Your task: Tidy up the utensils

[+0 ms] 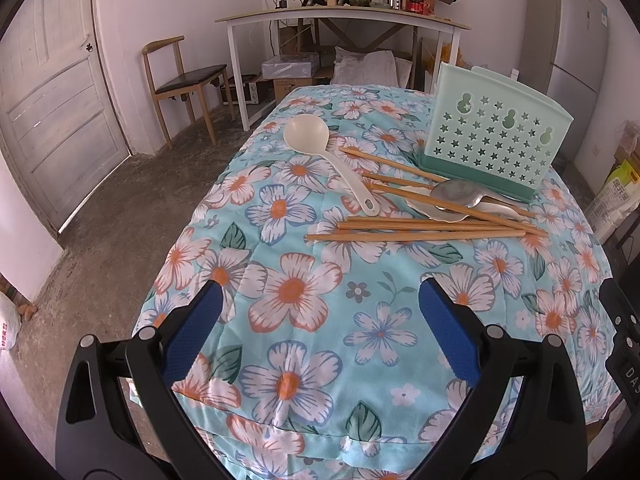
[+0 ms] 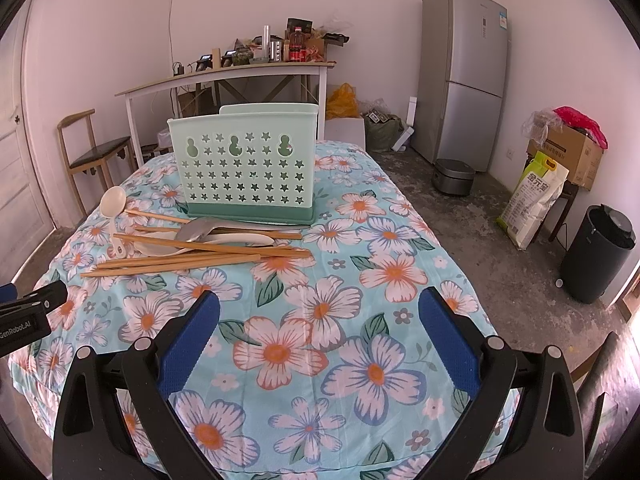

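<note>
Blue-padded fingers on both tools are standing wide apart with nothing between them; you're holding the left gripper (image 1: 320, 320) and the right gripper (image 2: 318, 322) over the near part of the floral tablecloth (image 2: 360, 360), both well short of the utensils; the left tool's black body is poking into the right view's left edge. Mint-green utensil holder (image 2: 244, 164) is standing upright at the far side of the table, star holes facing you. Utensils are lying loose on the cloth just in front of it: wooden chopsticks (image 1: 416, 235) are scattered and crossing each other; a metal spoon (image 1: 456, 192) is resting on top of that pile near the holder's base; a white ladle (image 1: 308, 134) is lying to the left, bowl up, handle pointing toward the chopsticks; another pale spoon (image 2: 240, 239) is sitting under the sticks, partly hidden.
</note>
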### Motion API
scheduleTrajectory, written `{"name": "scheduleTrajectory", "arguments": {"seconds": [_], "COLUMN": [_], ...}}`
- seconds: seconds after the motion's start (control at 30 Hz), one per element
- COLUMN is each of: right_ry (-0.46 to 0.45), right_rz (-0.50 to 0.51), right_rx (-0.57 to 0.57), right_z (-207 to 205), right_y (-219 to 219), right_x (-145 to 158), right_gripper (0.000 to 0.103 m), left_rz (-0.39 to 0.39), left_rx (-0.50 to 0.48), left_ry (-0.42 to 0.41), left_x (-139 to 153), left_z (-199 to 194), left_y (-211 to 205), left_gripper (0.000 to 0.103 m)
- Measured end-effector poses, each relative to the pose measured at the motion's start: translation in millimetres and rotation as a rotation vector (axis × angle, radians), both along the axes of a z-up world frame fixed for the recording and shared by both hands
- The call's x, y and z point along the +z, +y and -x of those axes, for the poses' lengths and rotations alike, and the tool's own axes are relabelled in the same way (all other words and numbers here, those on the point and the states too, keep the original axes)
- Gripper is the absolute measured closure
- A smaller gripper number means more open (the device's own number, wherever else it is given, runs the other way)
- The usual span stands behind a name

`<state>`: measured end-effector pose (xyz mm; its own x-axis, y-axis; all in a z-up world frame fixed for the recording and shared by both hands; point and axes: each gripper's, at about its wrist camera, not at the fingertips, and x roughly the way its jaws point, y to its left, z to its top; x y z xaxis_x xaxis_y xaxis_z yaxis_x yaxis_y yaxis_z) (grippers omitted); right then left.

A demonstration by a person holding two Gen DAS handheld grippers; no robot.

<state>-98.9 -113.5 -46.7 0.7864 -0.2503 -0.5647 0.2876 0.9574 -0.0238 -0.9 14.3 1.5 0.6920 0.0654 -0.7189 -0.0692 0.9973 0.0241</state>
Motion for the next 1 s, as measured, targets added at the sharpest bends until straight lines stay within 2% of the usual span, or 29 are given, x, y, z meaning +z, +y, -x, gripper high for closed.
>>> {"name": "scheduleTrajectory", "arguments": {"seconds": [0.3, 0.4, 0.7, 1.0], "right_ry": [0.006, 0.025, 0.098, 0.177], "right_rz": [-0.001, -0.008, -0.034, -0.092], "right_rx": [-0.008, -0.005, 0.044, 0.107], "right_z": [-3.2, -9.9, -38.8, -63.1], "right_y": [2.2, 2.9, 4.9, 1.8], "right_x": [-1.5, -6.3, -29.1, -58.7], "right_gripper": [0.006, 0.006, 0.006, 0.006], "left_rz": [0.006, 0.019, 0.022, 0.032], "left_rx": [-0.007, -0.009, -0.004, -0.067], "left_ry": [0.015, 0.036, 0.087, 0.094], "left_x": [-5.1, -11.9, -33.7, -48.6], "left_z": [-4.9, -15.4, -33.4, -54.3], "left_y": [-10.3, 4.1, 8.0, 1.5], "left_gripper": [0.008, 0.008, 0.008, 0.008]}}
